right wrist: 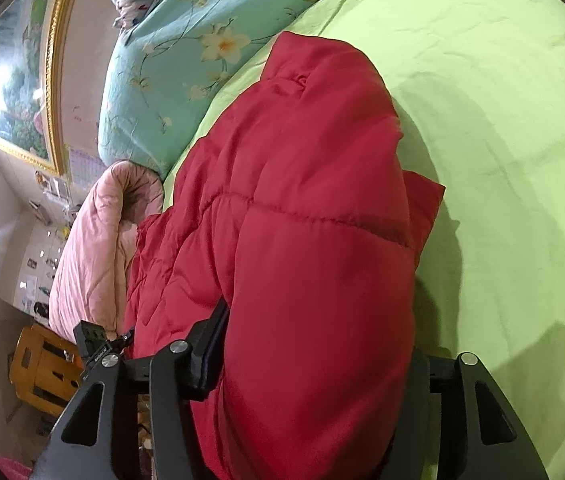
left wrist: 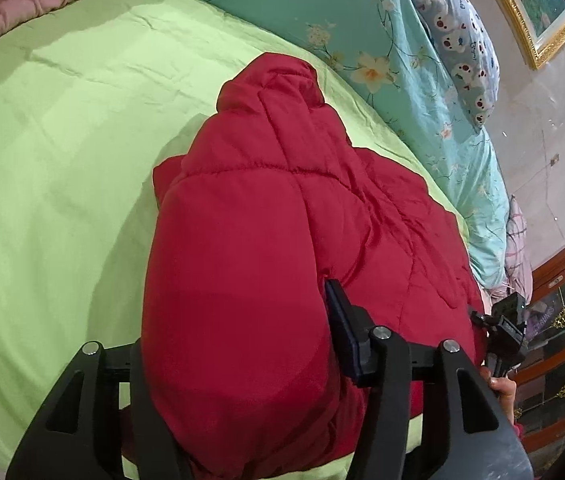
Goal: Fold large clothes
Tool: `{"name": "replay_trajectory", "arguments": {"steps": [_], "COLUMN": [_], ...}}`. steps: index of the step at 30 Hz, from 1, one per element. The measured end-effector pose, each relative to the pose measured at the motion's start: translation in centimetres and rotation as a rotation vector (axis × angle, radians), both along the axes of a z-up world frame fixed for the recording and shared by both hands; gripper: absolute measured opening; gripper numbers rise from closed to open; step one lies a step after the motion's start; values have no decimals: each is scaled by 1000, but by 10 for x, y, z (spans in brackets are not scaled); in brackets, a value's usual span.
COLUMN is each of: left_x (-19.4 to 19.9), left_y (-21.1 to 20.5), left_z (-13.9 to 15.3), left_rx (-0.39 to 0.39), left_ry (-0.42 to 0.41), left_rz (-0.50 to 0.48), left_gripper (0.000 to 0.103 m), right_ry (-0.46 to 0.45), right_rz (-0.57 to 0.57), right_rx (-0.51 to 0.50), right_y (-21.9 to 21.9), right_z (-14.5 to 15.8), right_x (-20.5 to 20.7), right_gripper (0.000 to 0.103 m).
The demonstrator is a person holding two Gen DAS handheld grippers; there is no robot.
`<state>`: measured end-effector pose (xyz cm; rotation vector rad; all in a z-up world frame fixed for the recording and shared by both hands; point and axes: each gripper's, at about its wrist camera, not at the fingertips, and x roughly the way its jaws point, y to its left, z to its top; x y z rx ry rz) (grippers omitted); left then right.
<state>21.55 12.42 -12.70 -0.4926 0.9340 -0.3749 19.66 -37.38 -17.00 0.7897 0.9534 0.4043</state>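
A puffy red quilted jacket point(left wrist: 266, 216) lies bunched on a light green bed sheet point(left wrist: 50, 152). My left gripper point(left wrist: 238, 344) is shut on a thick fold of the jacket at its near end; the fabric bulges between the fingers and hides one of them. In the right wrist view the same red jacket point(right wrist: 306, 216) fills the middle. My right gripper point(right wrist: 314, 360) is shut on another thick fold of it, with the padding swelling out between the fingers. The other gripper's black body point(left wrist: 510, 328) shows at the jacket's right edge.
A teal floral duvet point(left wrist: 342, 20) and a bear-print pillow point(left wrist: 462, 40) lie at the head of the bed. A pink quilt point(right wrist: 94, 248) lies beside the jacket. A gold-framed picture point(right wrist: 18, 80) hangs on the wall. A yellow stool point(right wrist: 42, 368) stands on the floor.
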Motion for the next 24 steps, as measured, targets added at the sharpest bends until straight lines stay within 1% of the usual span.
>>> {"name": "replay_trajectory", "arguments": {"steps": [2, 3, 4, 8, 10, 12, 14, 15, 18, 24], "left_x": [2, 1, 1, -2, -3, -5, -4, -4, -4, -22], "left_y": [1, 2, 3, 8, 11, 16, 20, 25, 35, 42], "left_z": [-2, -2, -2, 1, 3, 9, 12, 13, 13, 31], "left_rx": [6, 6, 7, 19, 42, 72, 89, 100, 69, 121], "left_ry": [7, 10, 13, 19, 19, 7, 6, 8, 14, -55], "left_rz": [5, 6, 9, 17, 25, 44, 59, 84, 95, 166], "left_gripper": [57, 60, 63, 70, 79, 83, 84, 84, 84, 84], "right_ry": [5, 10, 13, 24, 29, 32, 37, 38, 37, -22], "right_rz": [-6, -10, -13, -39, -58, -69, -75, -82, -105, -203], "right_rx": [2, 7, 9, 13, 7, 3, -2, -7, -23, -40], "right_y": [-1, -1, -2, -4, -6, -7, -9, -10, -14, -33], "right_z": [-1, -1, -1, 0, 2, 5, 7, 9, 15, 37], "right_x": [-3, -3, -5, -8, -11, -14, -14, -16, -20, -41], "right_gripper": [61, 65, 66, 75, 79, 82, 83, 83, 85, 86]}}
